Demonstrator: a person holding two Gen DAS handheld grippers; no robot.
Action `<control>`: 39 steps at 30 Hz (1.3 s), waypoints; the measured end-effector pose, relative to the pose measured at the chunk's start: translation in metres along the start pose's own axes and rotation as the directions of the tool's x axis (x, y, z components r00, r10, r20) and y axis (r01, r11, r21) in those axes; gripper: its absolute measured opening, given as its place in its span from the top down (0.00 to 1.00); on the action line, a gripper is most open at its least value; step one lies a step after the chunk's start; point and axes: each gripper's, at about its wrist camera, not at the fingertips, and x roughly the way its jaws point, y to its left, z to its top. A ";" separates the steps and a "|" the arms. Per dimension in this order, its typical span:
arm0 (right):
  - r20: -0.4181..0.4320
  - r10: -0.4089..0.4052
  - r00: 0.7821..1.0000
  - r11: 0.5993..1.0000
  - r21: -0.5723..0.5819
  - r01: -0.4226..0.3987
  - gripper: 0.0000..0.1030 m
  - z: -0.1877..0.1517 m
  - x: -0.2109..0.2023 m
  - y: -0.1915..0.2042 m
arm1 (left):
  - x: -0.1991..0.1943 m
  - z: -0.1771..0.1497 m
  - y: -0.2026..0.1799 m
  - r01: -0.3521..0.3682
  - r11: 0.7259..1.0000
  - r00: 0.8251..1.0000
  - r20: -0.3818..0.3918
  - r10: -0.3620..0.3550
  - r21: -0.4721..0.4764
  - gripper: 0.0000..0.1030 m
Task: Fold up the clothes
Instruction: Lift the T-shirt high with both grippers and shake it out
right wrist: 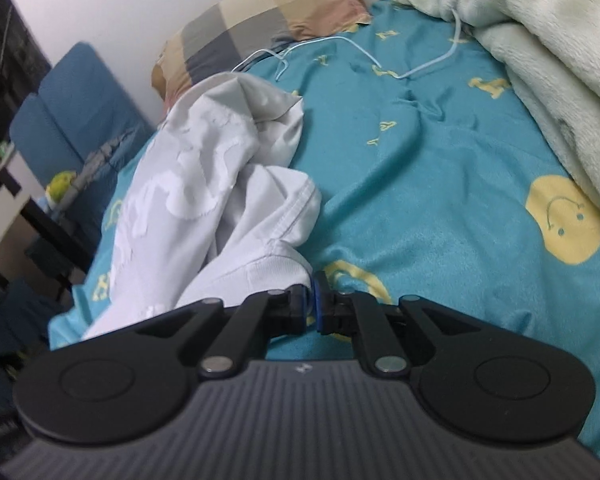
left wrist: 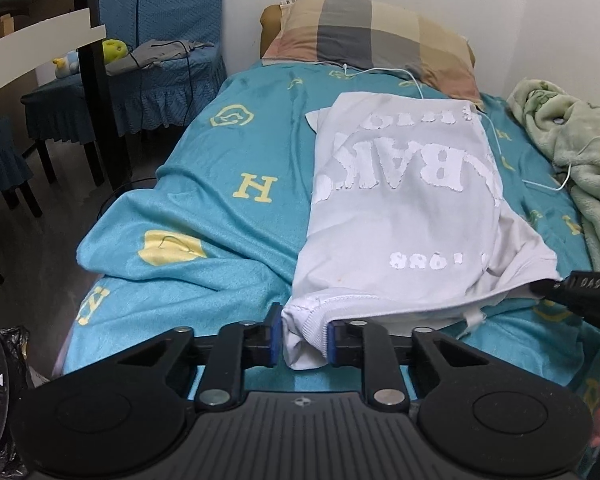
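In the left wrist view, the left gripper (left wrist: pixel 302 336) has its blue pads pressed on a bunched ribbed corner of the white shirt (left wrist: pixel 400 204), which lies printed side up along the teal bedsheet (left wrist: pixel 204 216), one side already turned in. The right gripper (left wrist: pixel 568 292) shows at the right edge, at the shirt's other near corner; its finger state cannot be told here. One shirt, one checked pillow (left wrist: pixel 372 36), one green blanket (left wrist: pixel 572 160), one white cable (left wrist: pixel 496 140). In the right wrist view, the right gripper (right wrist: pixel 312 304) is nearly closed, pinching the shirt (right wrist: pixel 204 184) by its hem. The step looks like a lengthwise fold; next, both corners likely need lifting together toward the pillow (right wrist: pixel 260 16), evenly.
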 end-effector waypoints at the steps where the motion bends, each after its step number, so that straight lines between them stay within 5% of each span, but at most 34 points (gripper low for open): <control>1: 0.006 -0.006 1.000 1.000 -0.025 0.006 0.94 -0.001 0.001 0.003 | -0.001 0.001 0.001 0.013 1.000 1.000 0.005 -0.013 -0.013 0.85; 6: 0.191 0.041 0.981 0.995 -0.093 -0.023 0.96 0.012 -0.035 0.018 | -0.028 0.013 0.006 0.082 0.995 0.989 0.131 -0.074 -0.053 0.92; 10: 0.321 0.093 0.942 0.991 -0.120 -0.057 0.96 0.032 -0.085 0.036 | -0.066 0.029 0.009 0.132 0.989 0.950 0.294 -0.108 -0.064 0.93; 17: 0.457 0.188 0.869 0.965 -0.251 -0.077 0.96 0.096 -0.191 0.074 | -0.185 0.095 0.017 0.246 0.968 0.822 0.539 -0.184 -0.044 0.94; 25: 0.606 0.306 0.734 0.920 -0.387 -0.064 0.96 0.174 -0.357 0.141 | -0.355 0.175 0.008 0.247 0.967 0.647 0.730 -0.218 0.071 0.94; 32: 0.690 0.374 0.619 0.896 -0.442 -0.049 0.96 0.194 -0.501 0.179 | -0.502 0.194 0.003 0.250 0.960 0.517 0.821 -0.243 0.126 0.94; 35: 0.721 0.389 0.573 0.889 -0.458 -0.028 0.96 0.191 -0.550 0.191 | -0.557 0.188 -0.002 0.247 0.959 0.486 0.838 -0.248 0.141 0.94; 39: 0.741 0.400 0.540 0.884 -0.467 -0.014 0.96 0.183 -0.593 0.197 | -0.607 0.178 -0.001 0.256 0.955 0.478 0.839 -0.260 0.150 0.93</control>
